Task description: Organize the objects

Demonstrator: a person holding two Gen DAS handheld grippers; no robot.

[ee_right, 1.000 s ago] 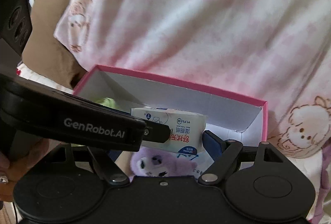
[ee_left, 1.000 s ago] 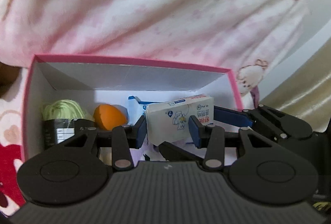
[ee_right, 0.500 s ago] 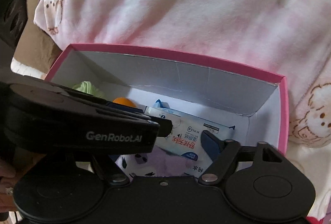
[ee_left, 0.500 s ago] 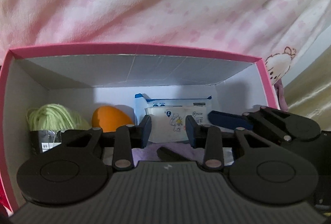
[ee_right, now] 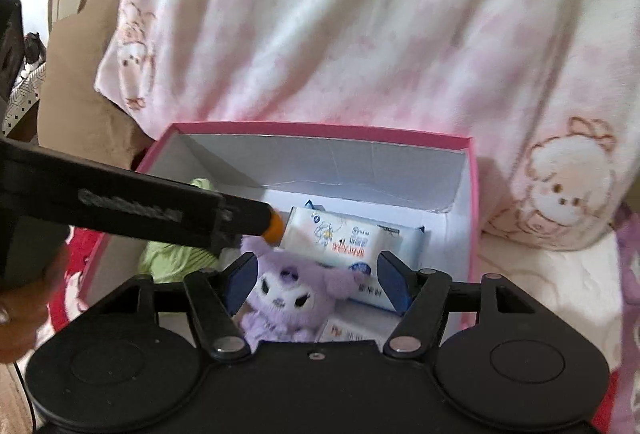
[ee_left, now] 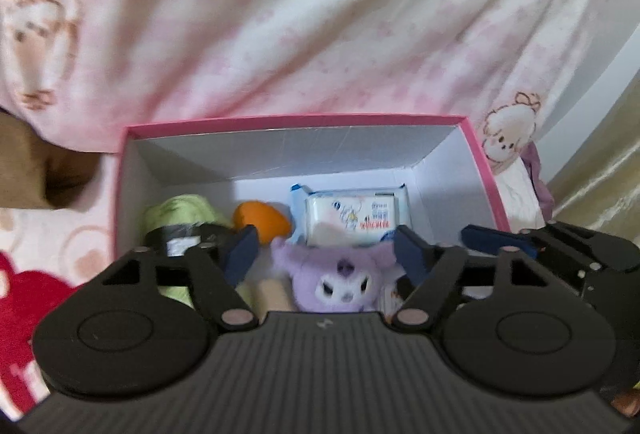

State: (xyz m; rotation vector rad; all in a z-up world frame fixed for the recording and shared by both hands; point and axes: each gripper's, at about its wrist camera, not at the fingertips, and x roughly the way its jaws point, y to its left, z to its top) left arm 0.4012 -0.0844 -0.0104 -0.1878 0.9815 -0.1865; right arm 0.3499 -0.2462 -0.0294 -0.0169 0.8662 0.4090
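Inside the pink box [ee_left: 296,121], green yarn [ee_left: 180,209], an orange egg [ee_left: 260,222] and a tissue pack [ee_left: 352,222] line the back, seen whole only from the left wrist. The left tool [ee_left: 324,254] has just been opening, empty above a purple plush [ee_left: 340,278]. The right tool [ee_right: 316,282] also gapes.

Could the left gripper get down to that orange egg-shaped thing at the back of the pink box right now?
Probably yes. The left gripper stands open and empty above the pink box, whose top is uncovered. The orange egg-shaped thing lies exposed, though green yarn and a purple plush toy crowd its sides.
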